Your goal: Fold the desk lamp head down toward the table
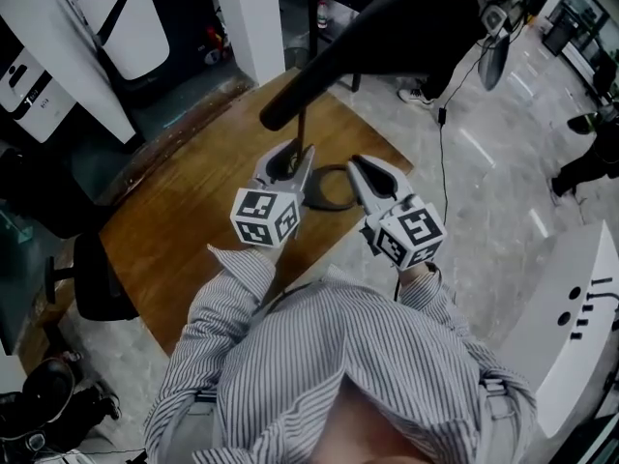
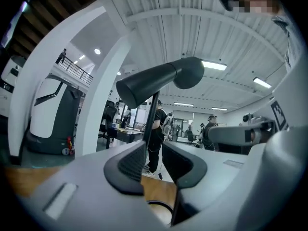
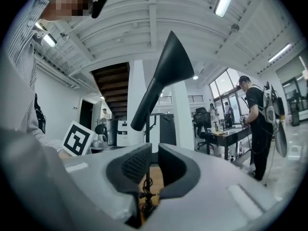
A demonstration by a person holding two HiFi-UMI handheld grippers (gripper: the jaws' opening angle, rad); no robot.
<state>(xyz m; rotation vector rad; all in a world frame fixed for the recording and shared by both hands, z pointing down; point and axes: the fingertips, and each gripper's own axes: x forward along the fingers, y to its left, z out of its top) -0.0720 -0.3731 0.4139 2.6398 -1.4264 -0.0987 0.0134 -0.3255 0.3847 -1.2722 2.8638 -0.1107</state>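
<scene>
The black desk lamp stands on the wooden table (image 1: 184, 211). Its long head (image 1: 368, 42) slants up over a thin stem (image 1: 302, 133), and a ring base (image 1: 334, 189) lies on the wood. My left gripper (image 1: 295, 158) is right at the stem, jaws open. In the left gripper view the stem (image 2: 153, 124) runs down behind the gap of the left gripper (image 2: 153, 153), untouched by the pads, with the head (image 2: 159, 81) above. My right gripper (image 1: 368, 170) sits beside the base ring, apart from the stem. In its own view the right gripper (image 3: 153, 153) shows a narrow empty gap, with the lamp head (image 3: 163, 81) beyond.
A black office chair (image 1: 97, 283) stands at the table's left edge. A white machine (image 1: 116, 13) is at the back left. A person (image 1: 440, 61) stands beyond the table's far corner, and a cable (image 1: 443, 162) trails over the floor. A white unit (image 1: 571, 327) is at the right.
</scene>
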